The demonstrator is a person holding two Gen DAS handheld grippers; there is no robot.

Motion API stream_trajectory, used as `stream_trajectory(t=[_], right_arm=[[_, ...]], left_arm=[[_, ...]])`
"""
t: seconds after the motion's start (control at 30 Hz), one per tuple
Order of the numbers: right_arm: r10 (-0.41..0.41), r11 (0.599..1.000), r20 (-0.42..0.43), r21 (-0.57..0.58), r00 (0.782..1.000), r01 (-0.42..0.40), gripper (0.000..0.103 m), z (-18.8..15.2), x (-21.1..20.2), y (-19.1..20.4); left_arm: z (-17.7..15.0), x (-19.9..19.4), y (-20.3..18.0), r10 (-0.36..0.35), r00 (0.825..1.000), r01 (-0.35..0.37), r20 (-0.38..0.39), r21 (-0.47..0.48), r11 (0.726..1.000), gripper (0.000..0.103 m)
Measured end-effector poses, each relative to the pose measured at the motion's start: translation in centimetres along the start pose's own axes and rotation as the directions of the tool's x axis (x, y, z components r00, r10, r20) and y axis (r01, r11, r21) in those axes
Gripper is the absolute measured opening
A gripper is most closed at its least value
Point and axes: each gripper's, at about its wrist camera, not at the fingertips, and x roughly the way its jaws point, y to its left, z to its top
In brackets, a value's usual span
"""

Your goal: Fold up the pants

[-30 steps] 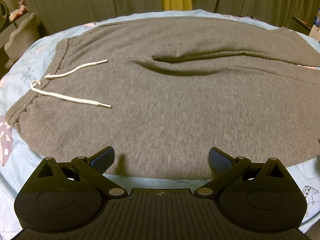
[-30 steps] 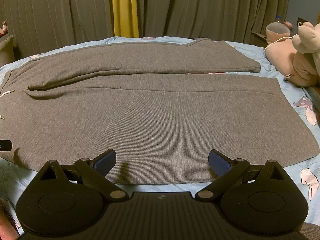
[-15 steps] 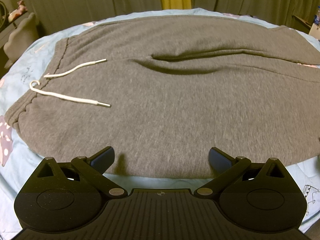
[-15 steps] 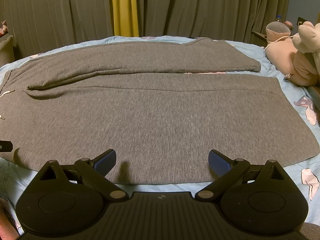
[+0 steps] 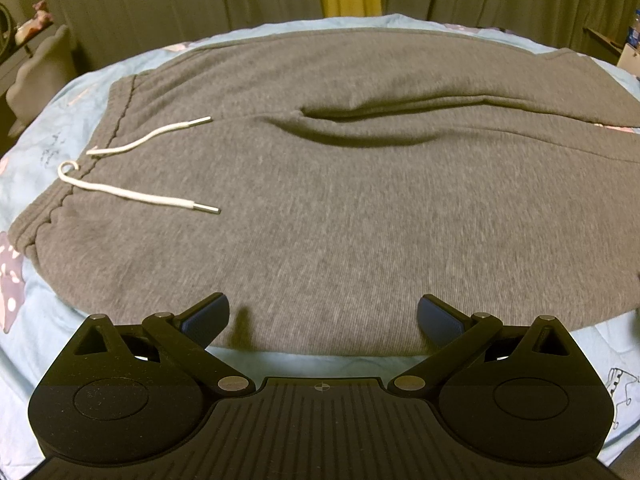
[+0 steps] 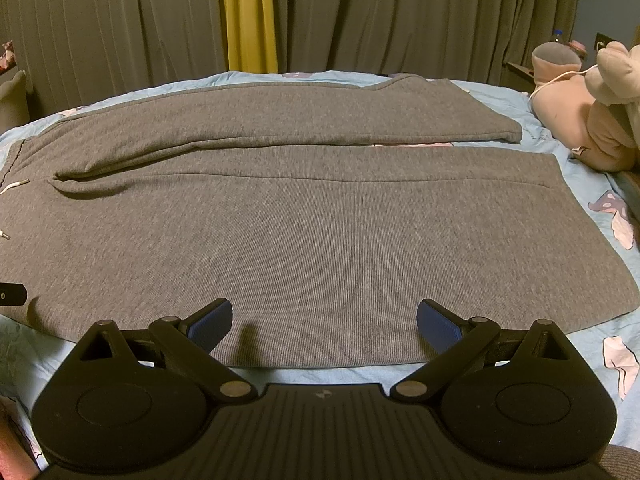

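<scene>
Grey sweatpants (image 5: 340, 220) lie flat on a light blue bed, waistband to the left, legs running right. A white drawstring (image 5: 136, 196) rests on the fabric near the waistband. My left gripper (image 5: 322, 318) hovers open over the near edge of the hip area, nothing between its blue pads. In the right wrist view the two legs (image 6: 320, 232) lie side by side, the far one slightly angled. My right gripper (image 6: 324, 320) stands open above the near leg's edge. The left gripper's tip (image 6: 12, 295) shows at that view's left edge.
Pink plush toys (image 6: 580, 128) sit at the right side of the bed (image 6: 624, 364). A grey cushion (image 5: 36, 80) stands at the far left. Dark curtains with a yellow strip (image 6: 250, 16) hang behind the bed. Printed bedsheet (image 5: 24, 320) shows along the near edge.
Both grippers have edged very slightly forward over the pants' near edge. The pants have not moved and the jaws stay open.
</scene>
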Motion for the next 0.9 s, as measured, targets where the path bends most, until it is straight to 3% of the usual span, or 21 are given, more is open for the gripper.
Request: stream_trajectory(t=[0.9], right_arm=[[0.0,1.0,-0.006,0.007,1.0,0.0,0.099,-0.12,0.48,0.03]], left_arm=[[0.28,0.11,-0.21,0.001,1.0,-0.001,-0.011,0.015,1.0,0.103]])
